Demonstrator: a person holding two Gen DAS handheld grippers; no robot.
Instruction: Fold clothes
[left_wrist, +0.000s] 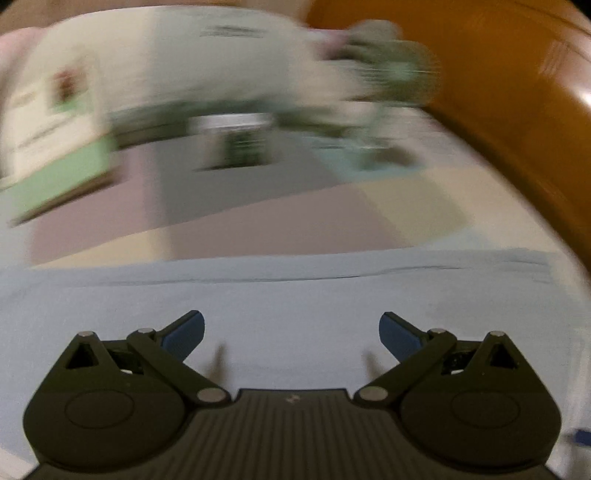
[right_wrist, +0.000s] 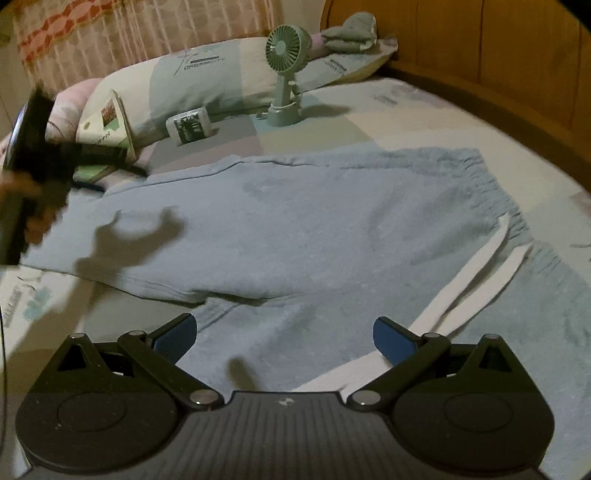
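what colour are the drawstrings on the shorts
White, flat drawstrings on the light blue cotton shorts; clearest in the right wrist view.

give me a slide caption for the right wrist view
Open right tongs hover over light blue shorts spread flat on the bed.

Both cams sit low on their grippers, looking forward along the fingers across the bed. The left wrist view hangs close over the pale blue fabric shorts (left_wrist: 295, 306) and is badly motion-blurred, aimed toward the patchwork pillow (left_wrist: 177, 62) and orange wooden headboard (left_wrist: 498, 92). The right wrist view sits further back and sharper, taking in the whole garment. Both share the pillow, headboard and small green desk fan (right_wrist: 282, 74).
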